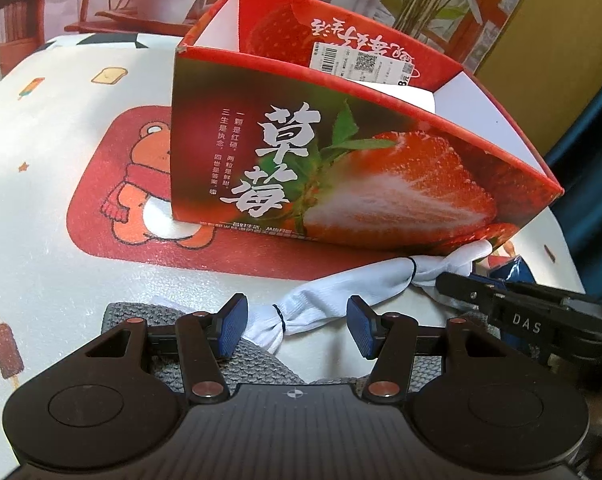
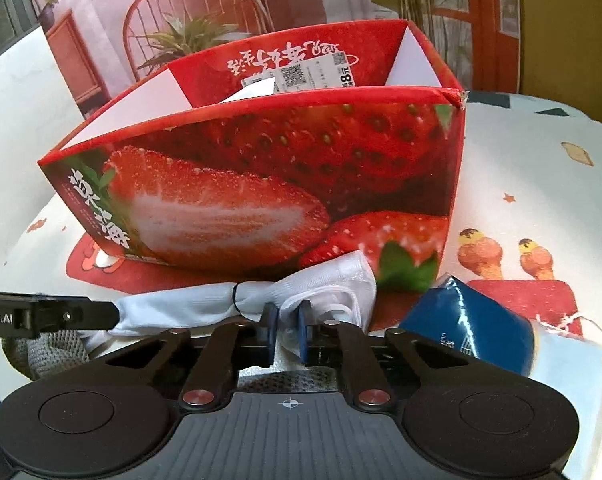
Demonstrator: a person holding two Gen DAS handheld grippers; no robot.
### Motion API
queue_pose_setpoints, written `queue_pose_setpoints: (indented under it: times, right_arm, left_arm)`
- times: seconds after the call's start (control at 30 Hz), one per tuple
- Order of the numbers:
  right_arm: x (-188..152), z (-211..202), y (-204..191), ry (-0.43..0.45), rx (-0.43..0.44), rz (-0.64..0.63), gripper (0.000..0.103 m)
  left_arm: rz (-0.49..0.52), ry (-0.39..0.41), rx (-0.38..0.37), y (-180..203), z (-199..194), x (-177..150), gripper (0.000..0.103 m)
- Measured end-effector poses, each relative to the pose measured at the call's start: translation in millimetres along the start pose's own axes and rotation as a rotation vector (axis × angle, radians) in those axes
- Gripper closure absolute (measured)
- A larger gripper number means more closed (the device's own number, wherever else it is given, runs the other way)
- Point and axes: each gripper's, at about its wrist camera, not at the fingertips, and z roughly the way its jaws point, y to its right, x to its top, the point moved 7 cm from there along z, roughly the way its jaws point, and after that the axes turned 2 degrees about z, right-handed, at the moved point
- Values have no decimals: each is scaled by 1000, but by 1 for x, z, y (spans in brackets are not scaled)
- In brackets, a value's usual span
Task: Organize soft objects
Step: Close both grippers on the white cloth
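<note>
1. Nearest in the left wrist view is the left gripper (image 1: 297, 326), with its blue pads standing moderately apart. A tied end of the white cloth (image 1: 341, 288) lies between the jaws, but the pads do not press on it.
2. Under that gripper, a grey knitted piece (image 1: 257, 364) lies on the table (image 1: 41, 272), and the near end of the white cloth rests over it.
3. The white cloth is a long bundle, bound with thin dark bands at two places. It stretches from the near middle to the right, along the foot of the strawberry box (image 1: 301, 152).
4. In the right wrist view, the right gripper (image 2: 287, 330) has its jaws narrow, closed on a fold of the white cloth just right of one dark band.
5. A white face mask (image 2: 341, 280) lies just beside that fold, touching the lower front wall of the strawberry box.
6. The strawberry box is red, open at the top, and stands on a red mat with a cartoon bear (image 1: 141, 184). Something white shows inside it, but I cannot tell what it is.
7. To the right of the right gripper lies a shiny blue packet (image 2: 469, 328), and beside it, further right, a pale blue mask (image 2: 569, 376) with white strings.
</note>
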Motion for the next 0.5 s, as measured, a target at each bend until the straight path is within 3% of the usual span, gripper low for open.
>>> queue_pose_setpoints:
  times: [0.2, 0.37, 0.5]
  right_arm:
    - [2, -2, 7, 27, -10, 29, 95]
    - [2, -5, 13, 37, -22, 58, 96]
    - [1, -5, 14, 37, -20, 68, 96]
  left_arm:
    - [7, -6, 8, 0, 1, 0, 44]
    - [47, -23, 5, 7, 4, 0, 34]
    - [129, -34, 72, 11, 9, 1, 34]
